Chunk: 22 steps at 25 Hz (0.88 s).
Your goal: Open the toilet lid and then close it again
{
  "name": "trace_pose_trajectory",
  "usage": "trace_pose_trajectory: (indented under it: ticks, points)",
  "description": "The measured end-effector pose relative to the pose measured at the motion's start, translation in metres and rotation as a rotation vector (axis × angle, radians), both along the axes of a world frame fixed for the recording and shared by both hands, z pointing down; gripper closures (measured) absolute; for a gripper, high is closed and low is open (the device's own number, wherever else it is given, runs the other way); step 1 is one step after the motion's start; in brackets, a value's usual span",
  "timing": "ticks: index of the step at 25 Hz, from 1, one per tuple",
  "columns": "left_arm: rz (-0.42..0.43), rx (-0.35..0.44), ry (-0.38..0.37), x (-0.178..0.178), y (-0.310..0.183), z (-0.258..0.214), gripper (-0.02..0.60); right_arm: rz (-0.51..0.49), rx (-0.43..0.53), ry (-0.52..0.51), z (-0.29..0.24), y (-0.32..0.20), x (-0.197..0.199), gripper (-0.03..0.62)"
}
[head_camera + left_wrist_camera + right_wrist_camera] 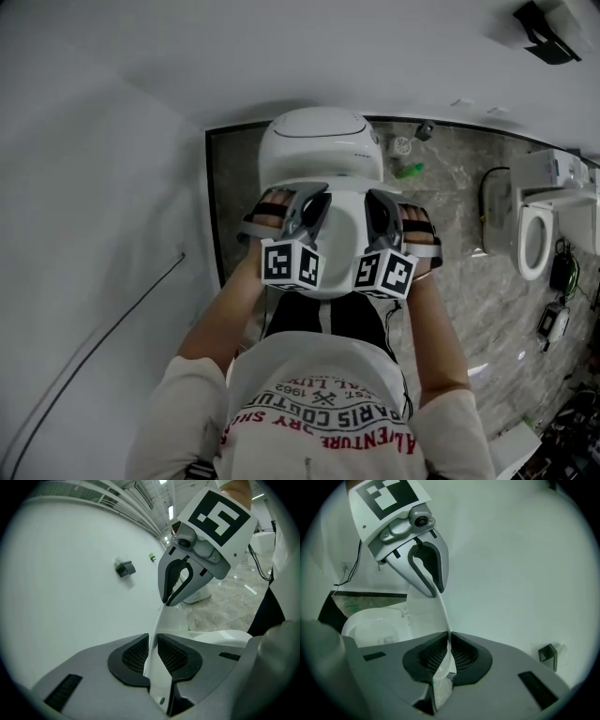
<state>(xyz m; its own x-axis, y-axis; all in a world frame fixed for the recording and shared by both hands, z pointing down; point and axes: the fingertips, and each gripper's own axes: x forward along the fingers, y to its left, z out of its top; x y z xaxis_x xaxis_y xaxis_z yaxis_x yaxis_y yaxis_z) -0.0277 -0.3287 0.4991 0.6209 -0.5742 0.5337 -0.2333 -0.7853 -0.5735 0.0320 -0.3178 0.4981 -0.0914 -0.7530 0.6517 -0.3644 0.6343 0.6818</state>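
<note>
While my left gripper and right gripper clamp the white plastic toilet lid, I should swing both evenly so it cannot twist.

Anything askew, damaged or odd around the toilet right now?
Nothing stands out. Left gripper and right gripper are shut on the toilet lid, evenly placed. A small green item lies on the floor beside the tank.

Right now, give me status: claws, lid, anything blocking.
Left claw shut on toilet lid edge. Right claw same, opposite edge. Lid raised partway off bowl. Nothing seen blocking.
</note>
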Motion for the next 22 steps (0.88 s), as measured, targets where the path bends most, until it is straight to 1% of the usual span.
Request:
trace_pose_trajectory:
  ticks: [8, 12, 15, 18, 22]
  points:
    - [-0.032, -0.008, -0.002, 0.008, -0.047, -0.005, 0.509, -0.044, 0.009, -0.015, -0.005, -0.046, 0.008, 0.565]
    - [-0.049, -0.026, -0.005, 0.013, -0.065, -0.003, 0.506, -0.081, 0.003, -0.03, -0.003, -0.064, 0.013, 0.565]
    - [-0.051, -0.022, -0.009, 0.013, -0.082, -0.001, 0.503, -0.105, 0.006, -0.043, -0.002, -0.08, 0.013, 0.565]
    - [-0.055, -0.032, -0.011, 0.014, -0.098, 0.003, 0.502, -0.122, -0.004, -0.056, 0.001, -0.096, 0.014, 0.565]
    - [-0.082, -0.044, -0.018, 0.018, -0.12, 0.006, 0.497, -0.148, -0.021, -0.067, 0.005, -0.117, 0.019, 0.565]
